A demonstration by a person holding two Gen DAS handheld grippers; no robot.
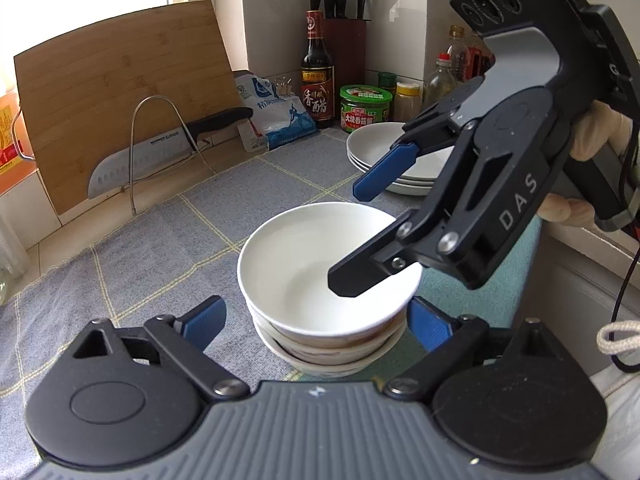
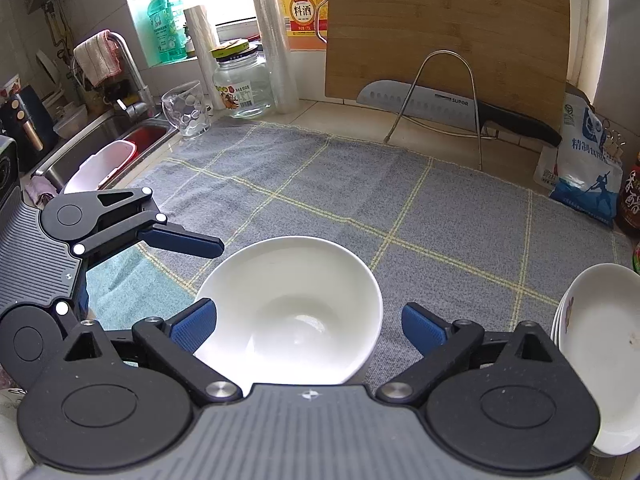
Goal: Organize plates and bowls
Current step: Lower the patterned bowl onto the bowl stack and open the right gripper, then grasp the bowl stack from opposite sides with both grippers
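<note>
Bowl stack (image 1: 326,280) | between wide-open, empty left gripper (image 1: 316,324) jaws | right gripper (image 1: 352,236) splayed empty above its rim | plates (image 1: 400,160) beyond.

Left hand-held gripper (image 1: 316,322) and right hand-held gripper (image 2: 310,326), jaws wide, tilted downward.

We see glossy white ceramic bowls (image 1: 320,280) on a matt woven cloth (image 2: 360,184); beyond it, a smooth bamboo cutting board (image 2: 448,36) and steel knife (image 2: 420,102).

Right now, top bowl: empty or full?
Empty: the top bowl shows a bare white inside, nested upright on the bowl stack.
</note>
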